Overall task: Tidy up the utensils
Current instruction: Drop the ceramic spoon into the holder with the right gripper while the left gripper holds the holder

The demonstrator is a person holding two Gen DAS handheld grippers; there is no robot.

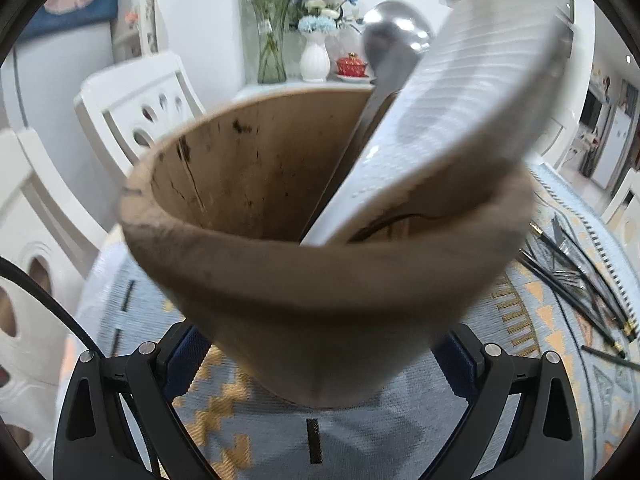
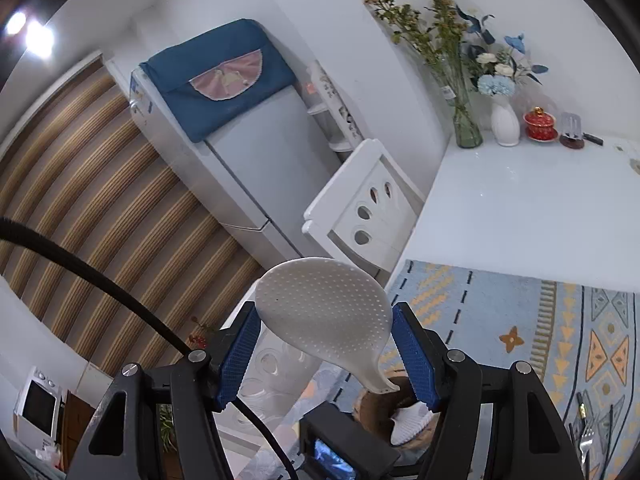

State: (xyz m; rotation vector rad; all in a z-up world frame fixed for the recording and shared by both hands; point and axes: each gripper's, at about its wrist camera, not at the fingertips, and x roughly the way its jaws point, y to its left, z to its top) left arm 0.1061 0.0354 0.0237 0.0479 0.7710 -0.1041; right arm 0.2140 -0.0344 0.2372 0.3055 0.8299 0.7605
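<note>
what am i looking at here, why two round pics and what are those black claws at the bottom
Each picture comes from a fisheye camera on a hand-held two-finger gripper; a person holds one per hand. The left gripper clamps a wooden holder, lifted off the patterned cloth. Inside it stand a white paddle and a steel ladle. The right gripper grips a second white paddle by its head, above the holder. Dark chopsticks and a fork lie on the cloth.
</note>
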